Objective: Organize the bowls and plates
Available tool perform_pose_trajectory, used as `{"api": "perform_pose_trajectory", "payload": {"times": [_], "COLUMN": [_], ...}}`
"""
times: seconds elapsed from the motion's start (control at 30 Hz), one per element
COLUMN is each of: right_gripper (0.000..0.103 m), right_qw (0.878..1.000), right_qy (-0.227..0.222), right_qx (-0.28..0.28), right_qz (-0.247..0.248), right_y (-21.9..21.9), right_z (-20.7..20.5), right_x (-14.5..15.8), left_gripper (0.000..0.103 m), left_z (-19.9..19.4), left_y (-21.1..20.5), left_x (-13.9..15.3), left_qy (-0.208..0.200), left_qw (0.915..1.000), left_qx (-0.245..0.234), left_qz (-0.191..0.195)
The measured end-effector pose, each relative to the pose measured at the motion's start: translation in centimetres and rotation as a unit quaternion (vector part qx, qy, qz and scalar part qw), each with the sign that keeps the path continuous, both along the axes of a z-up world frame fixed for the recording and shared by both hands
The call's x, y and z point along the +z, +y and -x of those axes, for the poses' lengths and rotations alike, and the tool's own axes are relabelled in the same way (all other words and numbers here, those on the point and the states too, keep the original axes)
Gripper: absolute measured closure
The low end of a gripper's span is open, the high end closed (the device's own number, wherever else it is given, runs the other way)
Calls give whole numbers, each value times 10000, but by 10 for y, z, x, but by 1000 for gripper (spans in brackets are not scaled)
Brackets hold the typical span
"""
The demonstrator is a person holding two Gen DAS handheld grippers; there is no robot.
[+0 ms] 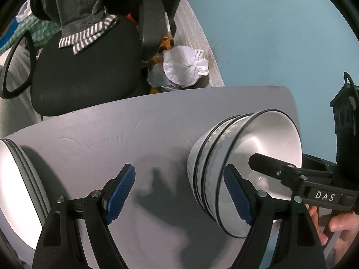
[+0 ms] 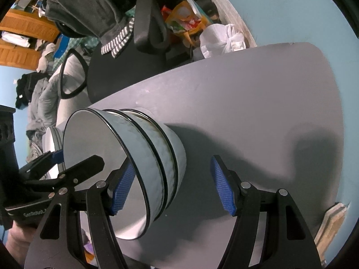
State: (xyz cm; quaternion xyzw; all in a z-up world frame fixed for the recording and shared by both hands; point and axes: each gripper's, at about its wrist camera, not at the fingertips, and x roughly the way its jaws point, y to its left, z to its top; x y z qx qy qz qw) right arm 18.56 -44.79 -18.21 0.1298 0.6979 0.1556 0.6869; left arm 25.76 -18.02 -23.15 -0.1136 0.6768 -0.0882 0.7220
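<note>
A: Hovering over the grey table point(image 1: 157, 121); your left gripper point(image 1: 179, 192) and right gripper point(image 2: 172, 186) both gape, holding nothing.

B: Bowl stack point(image 2: 143, 157) stands mid-table, plates point(image 1: 20, 190) at its left edge. Next, I'd judge: pinch the top bowl's rim.

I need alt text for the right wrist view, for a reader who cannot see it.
A stack of three nested white bowls stands on a grey table, between the open blue-padded right gripper and the left gripper at the left edge. Behind the table are a black office chair and a white plastic bag.
</note>
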Motion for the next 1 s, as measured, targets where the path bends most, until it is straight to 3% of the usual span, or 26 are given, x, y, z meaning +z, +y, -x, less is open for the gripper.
{"api": "perform_pose_trajectory", "payload": {"times": [0.3,0.47,0.57,0.77,0.93,1.0], "right_gripper": [36,37,46,54,70,72], "right_qw": [9996,9988,9980,9971,9966,9969], "right_qy": [125,217,279,376,429,384], "right_qx": [-101,-145,-114,-99,60,183], "right_qz": [-225,-418,-551,-647,-697,-663], "right_y": [2,4,6,1,-8,-7], "right_z": [-5,-5,-5,-7,-7,-6], "right_x": [-6,-8,-9,-9,-6,-5], "left_gripper": [21,37,46,66,68,70], "left_z": [-5,-8,-8,-8,-8,-9], "left_y": [0,0,-2,-8,-9,-9], "left_x": [-8,-14,-14,-13,-12,-11], "left_qy": [122,344,451,541,565,570], "left_qw": [9998,9989,9975,9948,9945,9945], "left_qx": [-3,8,-62,-96,-93,-148], "left_qz": [139,324,550,854,879,862]}}
